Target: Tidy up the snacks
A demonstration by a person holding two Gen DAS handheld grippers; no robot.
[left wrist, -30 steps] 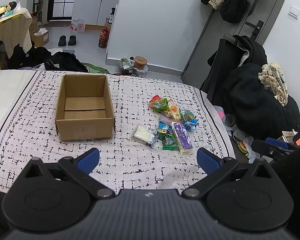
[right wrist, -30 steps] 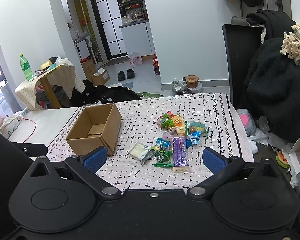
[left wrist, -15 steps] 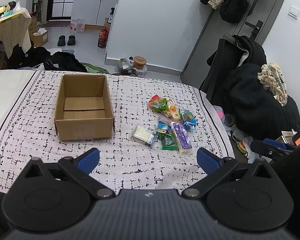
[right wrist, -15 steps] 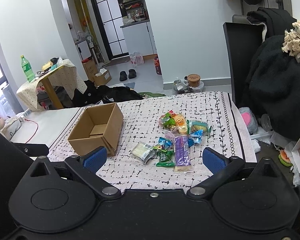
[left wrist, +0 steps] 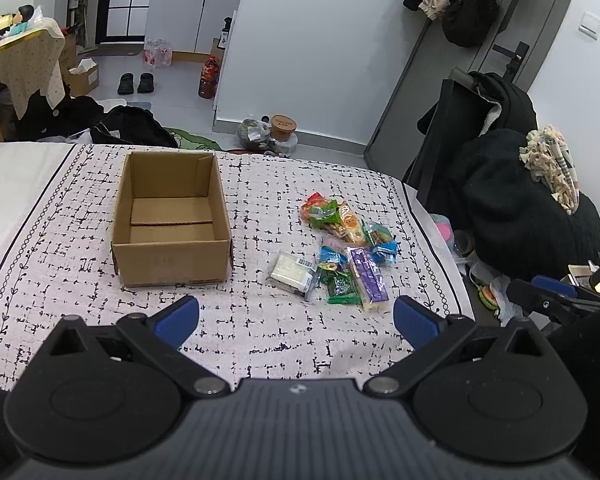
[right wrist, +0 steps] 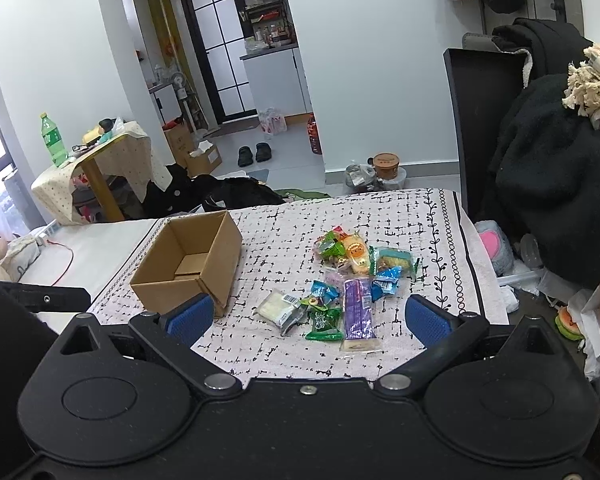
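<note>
Your left gripper (left wrist: 296, 320) and right gripper (right wrist: 306, 318) both hang above the bedspread (left wrist: 60, 240) with fingers wide apart, holding nothing. The snacks (left wrist: 346, 254) lie heaped right of the empty box (left wrist: 170, 258); overlapping wrappers hide each other, labels unreadable

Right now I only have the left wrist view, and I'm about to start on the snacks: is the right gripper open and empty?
Observer: Yes. The right gripper is open, blue pads wide apart, nothing held.
Operator: Is there anything left of the cardboard box that I can't see?
Observer: A red cable lies on the white bedding, to the left of the cardboard box.
Operator: And farther off on that side?
Observer: A green bottle stands on the cloth-covered side table.
</note>
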